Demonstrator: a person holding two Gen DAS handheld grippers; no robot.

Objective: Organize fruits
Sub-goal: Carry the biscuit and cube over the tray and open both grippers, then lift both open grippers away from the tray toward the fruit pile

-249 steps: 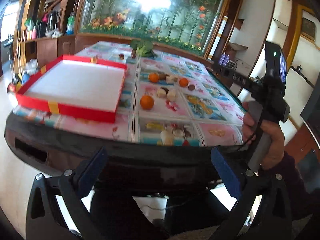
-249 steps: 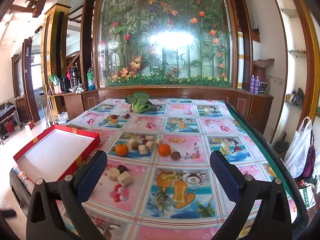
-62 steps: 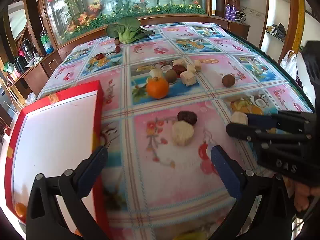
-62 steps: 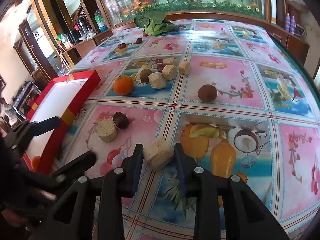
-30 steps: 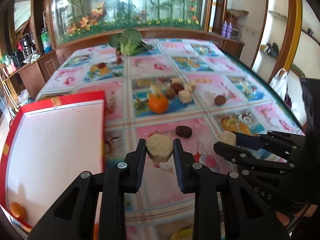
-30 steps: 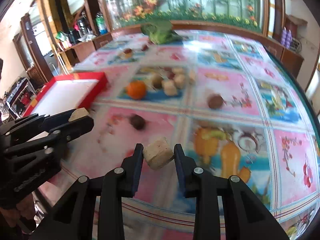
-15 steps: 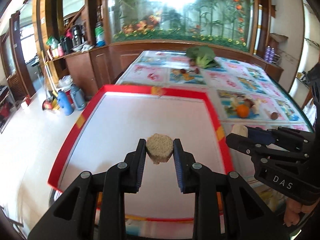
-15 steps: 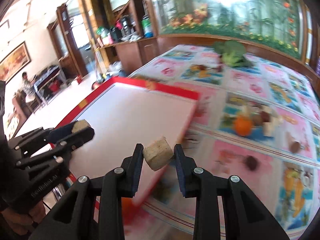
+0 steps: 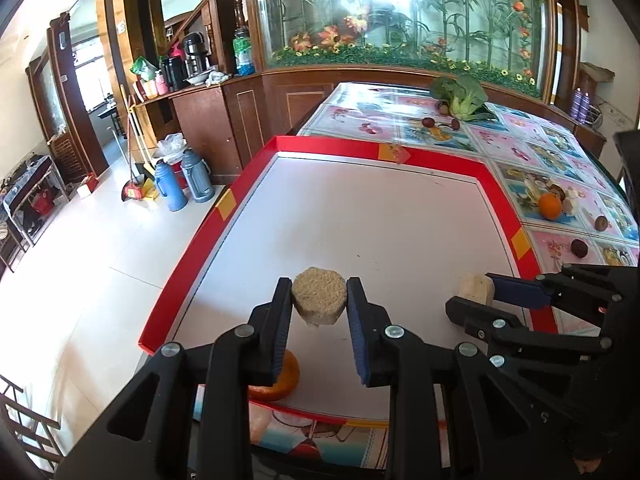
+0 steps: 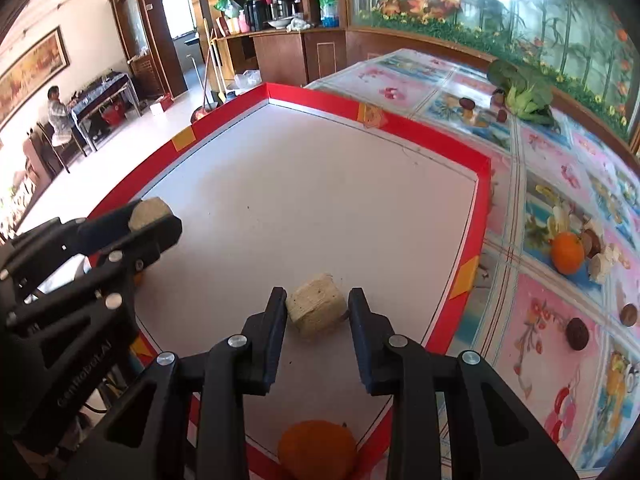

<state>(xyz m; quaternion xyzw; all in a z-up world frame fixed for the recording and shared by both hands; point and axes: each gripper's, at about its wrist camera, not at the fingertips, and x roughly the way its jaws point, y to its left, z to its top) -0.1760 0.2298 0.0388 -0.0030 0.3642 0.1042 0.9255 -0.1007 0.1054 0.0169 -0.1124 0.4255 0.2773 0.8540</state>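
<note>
Hanging over the white floor of the red-rimmed tray [image 9: 496, 184], the left gripper [image 9: 319, 304] is clenched on a round tan cake [image 9: 319, 294]. Just to its right, the right gripper [image 10: 318, 310] pinches a tan cube [image 10: 316, 308] between its 2 pads, also above the tray. 1 orange [image 10: 316, 446] lies in the tray below both grippers; another orange [image 10: 567, 252] sits on the tablecloth [image 10: 552, 320] farther right.
</note>
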